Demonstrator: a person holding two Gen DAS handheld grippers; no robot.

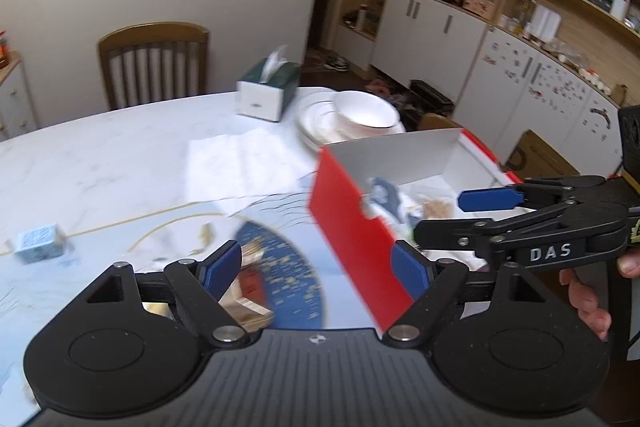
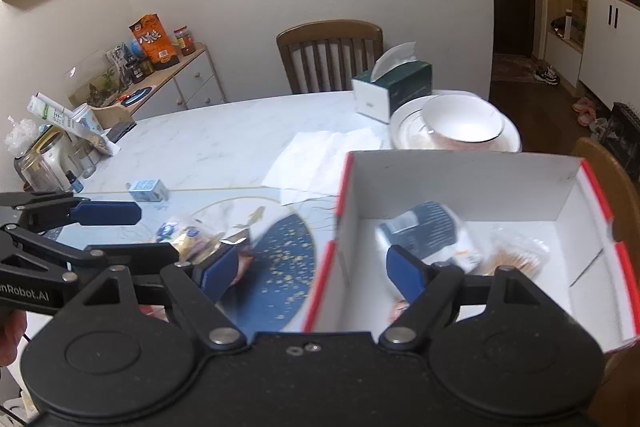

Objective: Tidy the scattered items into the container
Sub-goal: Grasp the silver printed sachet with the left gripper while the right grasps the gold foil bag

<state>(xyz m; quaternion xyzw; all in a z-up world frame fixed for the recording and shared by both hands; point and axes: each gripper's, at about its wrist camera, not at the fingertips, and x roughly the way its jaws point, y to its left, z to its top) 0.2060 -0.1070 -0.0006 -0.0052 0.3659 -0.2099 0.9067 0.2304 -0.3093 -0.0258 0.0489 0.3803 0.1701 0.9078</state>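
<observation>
Both grippers stand spread with nothing between the pads. The left gripper (image 1: pixel 318 267) hangs over the blue-patterned part of the counter (image 1: pixel 120 155), with the red wall of the container just to its right. The right gripper (image 2: pixel 308 267) straddles the near left corner of that container: 1 pad outside it, 1 above its floor.

The container (image 2: pixel 460 183) is an open red-and-white cardboard box, light and easily pushed aside; best not to nudge its walls. Inside, ahead of the right gripper, lie a dark-printed packet (image 2: pixel 424 231) and a clear bag of tan contents (image 2: pixel 516 255). A dark item at the box's left end in the left view may be that same packet.

Items not yet in the box:
- A small pale blue carton (image 1: pixel 40 243), well off to the left of the left gripper. Judged light and stiff; take it across its 2 flat sides.
- A cluster of wrapped snack packets (image 2: pixel 192 235) just ahead of the right gripper's left pad. Judged soft, crinkly and slippery; pinch through the body, not the film edge.
- A boxy brown-and-red item (image 1: pixel 248 291) directly under the left gripper's left pad.

Motion blur smears the near counter, so the count and labels of the packets cannot be determined. The grippers' own bodies hide the counter nearest them. A tissue box (image 2: pixel 392 91) and stacked dishes (image 2: pixel 460 127) sit beyond and appear outside the task.
</observation>
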